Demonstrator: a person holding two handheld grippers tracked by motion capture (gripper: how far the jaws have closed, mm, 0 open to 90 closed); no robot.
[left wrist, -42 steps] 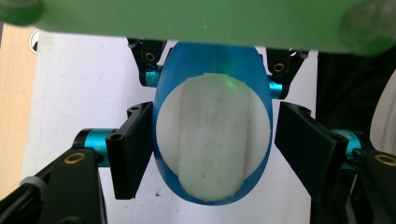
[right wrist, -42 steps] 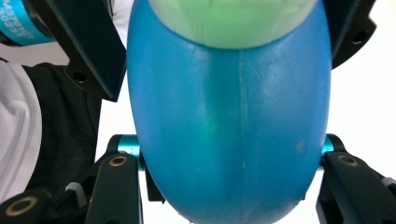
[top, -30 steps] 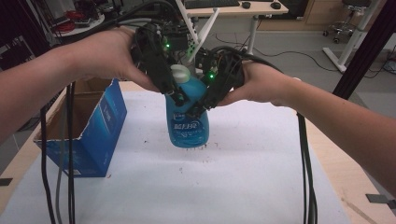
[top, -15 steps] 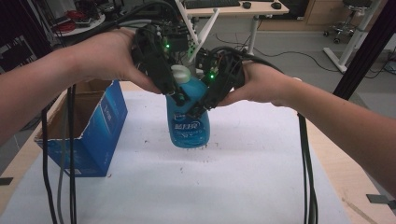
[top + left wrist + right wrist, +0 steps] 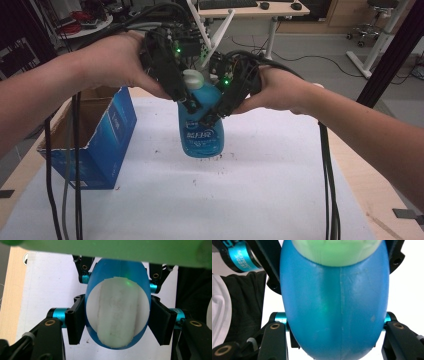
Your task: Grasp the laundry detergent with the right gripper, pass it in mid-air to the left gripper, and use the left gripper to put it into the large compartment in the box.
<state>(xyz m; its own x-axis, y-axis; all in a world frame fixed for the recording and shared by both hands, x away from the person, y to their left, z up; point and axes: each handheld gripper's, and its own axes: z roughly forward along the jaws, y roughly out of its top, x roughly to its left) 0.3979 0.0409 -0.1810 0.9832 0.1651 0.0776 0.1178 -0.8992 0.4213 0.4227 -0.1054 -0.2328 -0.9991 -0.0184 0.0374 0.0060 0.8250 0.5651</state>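
Bottle [image 5: 201,129], smooth blue plastic with pale cap and blue label, its writing too small to read, hangs above the white table sheet [image 5: 250,190], clamped between left gripper [image 5: 187,102] and right gripper [image 5: 216,116]. A blue cardboard box [image 5: 107,137] stands left.

Left gripper view: oval bottle [image 5: 117,312]; jaws, just closing, press its sides.

Right gripper view: seamed bottle [image 5: 334,310] gripped tightly.

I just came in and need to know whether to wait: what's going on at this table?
A person holds a blue bottle with a pale cap upright above the white table cover, using a gripper in each hand. The right gripper is clamped on the bottle's body. The left gripper has just been closing its jaws around the same bottle, and its pads now sit against the sides. An open blue cardboard box stands to the left.
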